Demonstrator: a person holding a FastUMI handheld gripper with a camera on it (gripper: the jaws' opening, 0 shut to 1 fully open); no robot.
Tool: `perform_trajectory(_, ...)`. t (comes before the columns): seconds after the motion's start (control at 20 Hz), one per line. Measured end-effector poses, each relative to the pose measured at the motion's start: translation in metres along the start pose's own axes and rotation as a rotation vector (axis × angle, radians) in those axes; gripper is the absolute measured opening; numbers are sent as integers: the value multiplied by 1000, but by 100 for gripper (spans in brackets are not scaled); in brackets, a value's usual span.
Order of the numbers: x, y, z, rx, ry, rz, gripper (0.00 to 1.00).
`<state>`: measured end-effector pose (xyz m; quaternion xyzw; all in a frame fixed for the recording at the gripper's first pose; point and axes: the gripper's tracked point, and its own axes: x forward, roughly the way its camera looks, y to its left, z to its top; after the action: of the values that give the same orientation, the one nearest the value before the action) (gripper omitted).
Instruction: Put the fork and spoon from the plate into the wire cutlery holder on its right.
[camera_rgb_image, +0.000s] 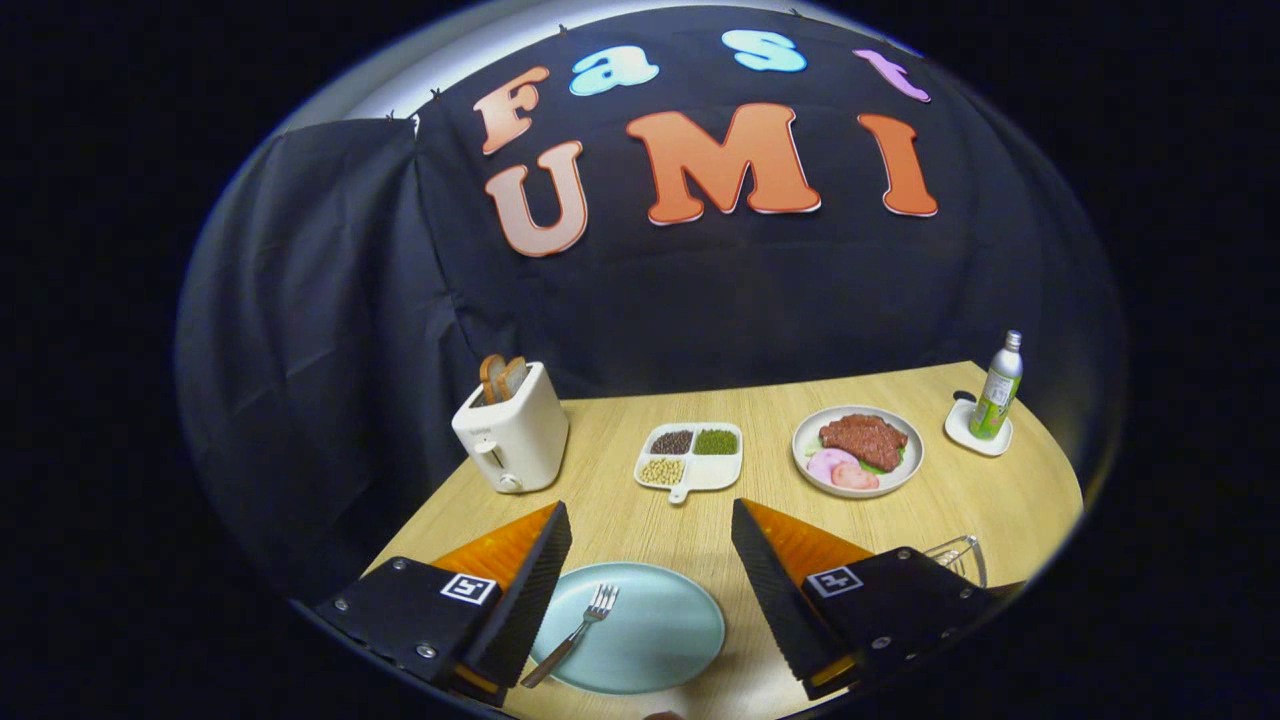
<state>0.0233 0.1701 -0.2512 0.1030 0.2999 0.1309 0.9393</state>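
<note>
A pale blue plate (660, 630) lies on the wooden table, between and just below my two fingers. A metal fork (583, 625) rests on its left part, tines pointing away from me, its handle running under my left finger. My gripper (650, 530) hovers above the plate, open wide with nothing between its fingers. The wire cutlery holder (958, 556) stands to the right of the plate, mostly hidden behind my right finger; just its upper rim peeks out.
Beyond the fingers stand a white toaster (512, 436) with bread slices, a divided white dish (692, 455) of beans, a plate of meat (858, 450), and a green bottle (998, 390) on a white coaster. The table's curved edge runs close on the right.
</note>
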Motion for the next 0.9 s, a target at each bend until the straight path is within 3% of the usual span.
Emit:
perform_trajectory(0.6,26,39,-106,13,498,-23,97)
perform_trajectory(0.9,36,55,-154,27,734,-20,90)
